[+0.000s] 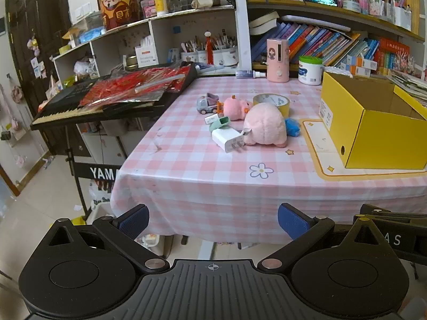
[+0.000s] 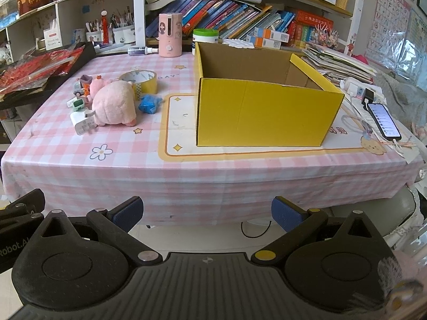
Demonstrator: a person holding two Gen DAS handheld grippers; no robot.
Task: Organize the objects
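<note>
The box (image 2: 267, 112) sits right of the clustered toys (image 2: 113, 104) (tape roll (image 2: 140, 80) behind them).

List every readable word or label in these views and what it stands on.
"YAM", cut off: keyboard stand panel.
"Robot.A", cut off: other gripper's body.
"DAY": tablecloth.
Alphabet letters: wall chart.
Book spines, yellow box label: too small to read.

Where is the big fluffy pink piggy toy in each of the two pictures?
Left wrist view: the big pink plush lies right of centre, on the checked tablecloth.
Right wrist view: the same plush lies at the left.
Shared landmark: the white charger plug lies against its left side in both views.
</note>
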